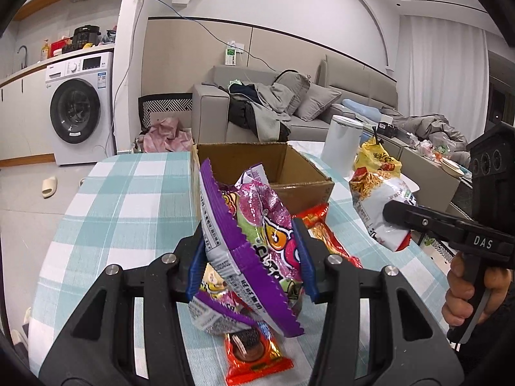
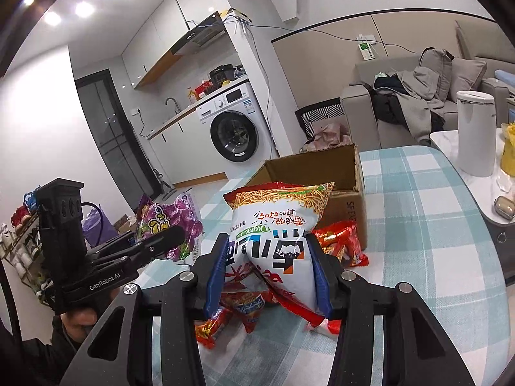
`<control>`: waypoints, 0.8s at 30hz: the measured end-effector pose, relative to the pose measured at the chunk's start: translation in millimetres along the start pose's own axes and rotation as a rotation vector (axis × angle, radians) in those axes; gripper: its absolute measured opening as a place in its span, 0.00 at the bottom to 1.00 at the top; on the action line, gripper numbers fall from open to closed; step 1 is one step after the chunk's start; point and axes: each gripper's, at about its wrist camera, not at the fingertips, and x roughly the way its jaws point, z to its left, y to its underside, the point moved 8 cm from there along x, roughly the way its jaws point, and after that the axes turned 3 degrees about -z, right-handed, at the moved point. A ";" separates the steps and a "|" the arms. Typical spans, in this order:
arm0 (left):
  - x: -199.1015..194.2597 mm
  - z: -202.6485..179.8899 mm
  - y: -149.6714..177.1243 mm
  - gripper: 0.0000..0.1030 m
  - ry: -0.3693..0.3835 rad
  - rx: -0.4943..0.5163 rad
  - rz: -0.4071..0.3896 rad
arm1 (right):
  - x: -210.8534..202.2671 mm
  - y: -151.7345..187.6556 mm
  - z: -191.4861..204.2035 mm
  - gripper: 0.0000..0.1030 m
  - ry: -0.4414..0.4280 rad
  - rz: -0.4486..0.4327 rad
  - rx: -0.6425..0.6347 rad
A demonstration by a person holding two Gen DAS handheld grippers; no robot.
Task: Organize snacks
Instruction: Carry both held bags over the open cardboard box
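In the left wrist view my left gripper [image 1: 251, 257] is shut on a purple snack bag [image 1: 257, 222], held above the checked tablecloth [image 1: 128, 209]. Beyond it stands an open cardboard box [image 1: 305, 193]. To the right, my right gripper [image 1: 397, 212] holds a white noodle-snack bag [image 1: 373, 199] in the air. The right wrist view shows that gripper [image 2: 268, 273] shut on the white bag [image 2: 273, 225] in front of the box [image 2: 347, 206]. At the left there, my left gripper [image 2: 164, 238] carries the purple bag [image 2: 173, 218].
Red snack packets [image 2: 341, 244] lie by the box, more under the white bag [image 2: 225, 318], and an orange one [image 1: 254, 353] under my left gripper. A white canister [image 1: 341, 148] and a yellow bag [image 1: 376, 157] stand at the far right. Behind are a sofa and a washing machine.
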 end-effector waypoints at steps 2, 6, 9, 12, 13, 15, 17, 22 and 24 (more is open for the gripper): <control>3.3 -0.4 -5.1 0.44 -0.004 0.007 -0.003 | 0.6 -5.3 -0.5 0.46 0.001 -0.004 -0.002; 10.3 0.5 -14.3 0.44 -0.006 0.007 -0.004 | 1.6 -12.1 -1.5 0.46 0.012 -0.007 -0.007; 15.2 0.7 -21.9 0.44 -0.015 0.024 -0.013 | 3.9 -16.6 -2.4 0.46 0.020 -0.006 0.000; 21.4 0.3 -29.3 0.44 -0.018 0.032 -0.013 | 8.4 -18.9 -5.4 0.46 0.026 -0.001 0.012; 23.5 -0.4 -31.0 0.44 -0.018 0.035 -0.013 | 10.9 -20.5 -6.8 0.46 0.027 0.000 0.015; 28.9 -0.6 -36.1 0.44 -0.024 0.049 -0.015 | 14.7 -23.8 -8.2 0.46 0.026 0.002 0.020; 36.0 0.7 -39.8 0.44 -0.030 0.056 -0.011 | 18.0 -26.6 -8.2 0.46 0.027 0.002 0.021; 52.0 4.3 -45.4 0.44 -0.042 0.071 0.000 | 26.6 -34.5 -10.6 0.46 0.033 0.001 0.026; 59.5 6.1 -48.6 0.44 -0.045 0.069 0.004 | 30.2 -37.6 -12.4 0.46 0.036 0.002 0.028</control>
